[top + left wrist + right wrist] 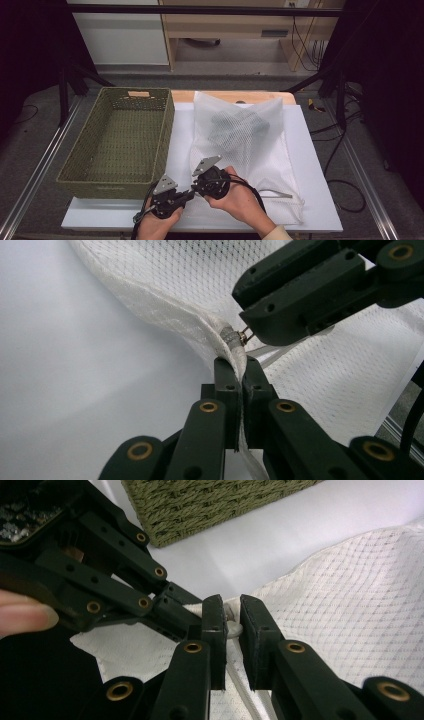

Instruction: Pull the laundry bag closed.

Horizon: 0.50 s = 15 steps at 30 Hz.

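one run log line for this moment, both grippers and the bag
left gripper: shut on mesh bag edge | right gripper: shut on zipper pull | wicker basket: left of bag

Left gripper (241, 371) is clamped tight on the mesh bag's (180, 285) seam edge. Right gripper (260, 332) sits just beyond, at the zipper pull (243, 336).

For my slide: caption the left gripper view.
Left gripper clamps mesh bag edge beside zipper pull.
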Tool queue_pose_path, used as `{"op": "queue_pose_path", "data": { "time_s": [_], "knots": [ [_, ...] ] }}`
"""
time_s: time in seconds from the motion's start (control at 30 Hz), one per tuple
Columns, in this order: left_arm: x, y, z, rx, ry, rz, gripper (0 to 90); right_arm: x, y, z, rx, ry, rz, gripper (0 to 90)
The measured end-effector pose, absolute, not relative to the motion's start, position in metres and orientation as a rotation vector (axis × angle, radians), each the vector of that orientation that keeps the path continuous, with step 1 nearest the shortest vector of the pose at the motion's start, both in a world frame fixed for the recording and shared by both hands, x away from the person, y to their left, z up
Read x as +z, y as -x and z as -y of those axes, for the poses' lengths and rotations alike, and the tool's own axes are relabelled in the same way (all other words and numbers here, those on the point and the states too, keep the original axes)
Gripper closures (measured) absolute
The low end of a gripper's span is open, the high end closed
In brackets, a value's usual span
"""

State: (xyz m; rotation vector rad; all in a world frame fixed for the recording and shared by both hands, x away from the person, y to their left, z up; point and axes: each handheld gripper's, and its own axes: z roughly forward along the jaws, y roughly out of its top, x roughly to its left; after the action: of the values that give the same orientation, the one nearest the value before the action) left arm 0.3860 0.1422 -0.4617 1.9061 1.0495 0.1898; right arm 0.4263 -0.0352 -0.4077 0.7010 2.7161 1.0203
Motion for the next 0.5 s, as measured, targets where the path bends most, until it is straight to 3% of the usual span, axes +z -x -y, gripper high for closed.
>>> {"op": "queue_pose_path", "data": {
  "time_s": [0.33, 0.5],
  "knots": [
    [-0.4604, -0.3846, -0.1417, 0.192, -1.898, -1.044, 88.2, -0.4090, -0.4254, 0.0393, 1.032, -0.688, -2.723, 82.1],
    [-0.4580, -0.3843, -0.1416, 0.178, -1.900, -1.038, 78.9, -0.4097, -0.4255, 0.0401, 1.029, -0.693, -2.718, 82.2]
  ]
}}
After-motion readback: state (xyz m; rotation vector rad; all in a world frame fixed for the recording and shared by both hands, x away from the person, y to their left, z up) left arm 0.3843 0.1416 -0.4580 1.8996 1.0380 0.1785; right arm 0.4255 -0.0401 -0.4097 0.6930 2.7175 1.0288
